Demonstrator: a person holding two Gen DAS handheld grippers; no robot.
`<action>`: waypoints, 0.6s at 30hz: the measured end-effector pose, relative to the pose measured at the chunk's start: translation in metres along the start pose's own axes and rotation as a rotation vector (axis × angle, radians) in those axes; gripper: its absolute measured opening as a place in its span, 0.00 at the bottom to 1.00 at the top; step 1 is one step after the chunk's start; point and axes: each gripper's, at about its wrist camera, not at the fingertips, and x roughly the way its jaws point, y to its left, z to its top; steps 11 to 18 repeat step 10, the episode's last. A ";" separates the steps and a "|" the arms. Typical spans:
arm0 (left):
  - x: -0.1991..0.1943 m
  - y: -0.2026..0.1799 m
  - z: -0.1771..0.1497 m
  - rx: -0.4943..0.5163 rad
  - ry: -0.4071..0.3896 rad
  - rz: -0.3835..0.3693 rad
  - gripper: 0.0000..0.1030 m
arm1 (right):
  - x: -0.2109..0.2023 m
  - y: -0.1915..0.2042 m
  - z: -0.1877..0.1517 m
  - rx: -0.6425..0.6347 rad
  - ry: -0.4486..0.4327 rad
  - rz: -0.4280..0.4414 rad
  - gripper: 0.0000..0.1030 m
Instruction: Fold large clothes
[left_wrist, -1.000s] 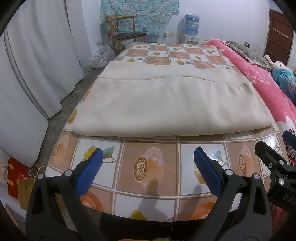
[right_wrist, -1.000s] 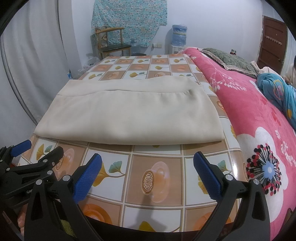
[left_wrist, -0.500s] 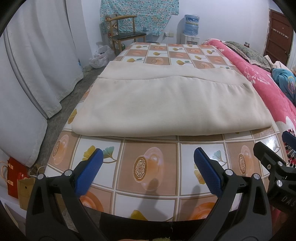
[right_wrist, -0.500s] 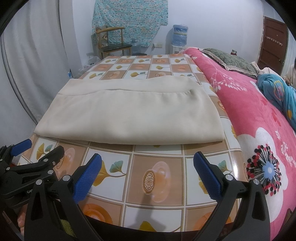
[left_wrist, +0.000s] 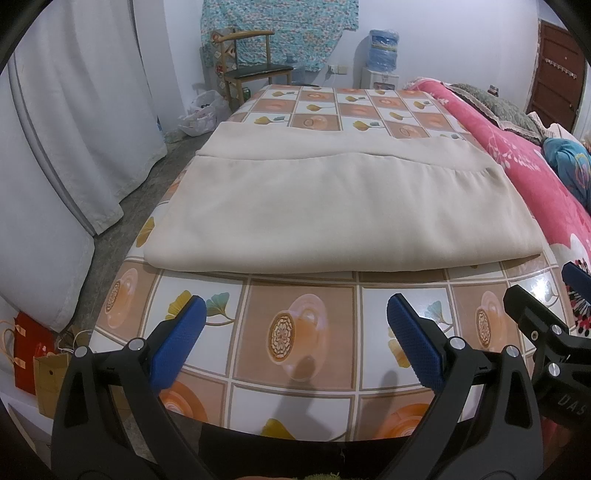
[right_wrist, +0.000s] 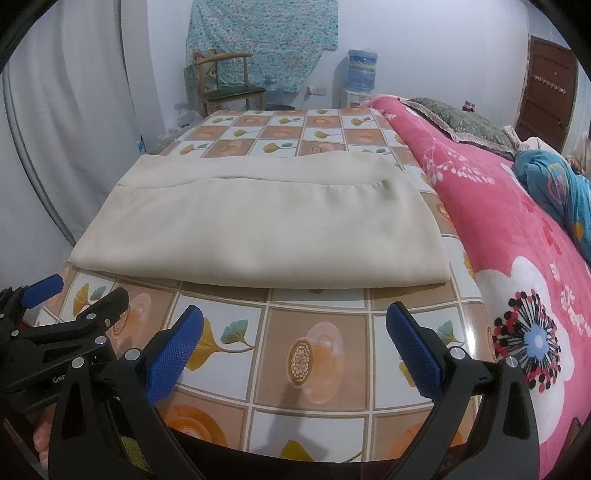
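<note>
Cloth (left_wrist: 332, 206), folded once, lies mid-frame on bench (left_wrist: 303, 332); left tool (left_wrist: 291, 325) and right tool (right_wrist: 293, 328) gape empty at lower frame, next fold likely needing near-edge grip.

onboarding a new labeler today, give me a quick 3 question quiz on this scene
1. True or false: the left claw grips the cloth.
2. Which lies right of the cloth: A) pink blanket B) chair C) curtain?
3. Fill in: both claws hover over the patterned ___, near the cloth's front edge.

Key: 1 false, it is open and empty, like the right claw. 2 A. 3 table.
</note>
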 end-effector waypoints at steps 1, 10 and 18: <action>0.000 0.001 0.001 0.001 0.000 0.000 0.92 | 0.000 0.001 0.001 0.001 0.001 -0.001 0.94; 0.000 -0.001 0.001 -0.001 0.000 -0.001 0.92 | 0.000 0.001 0.001 0.000 0.001 -0.001 0.94; 0.000 -0.001 0.001 -0.001 0.000 -0.001 0.92 | 0.000 0.001 0.001 0.000 0.001 -0.001 0.94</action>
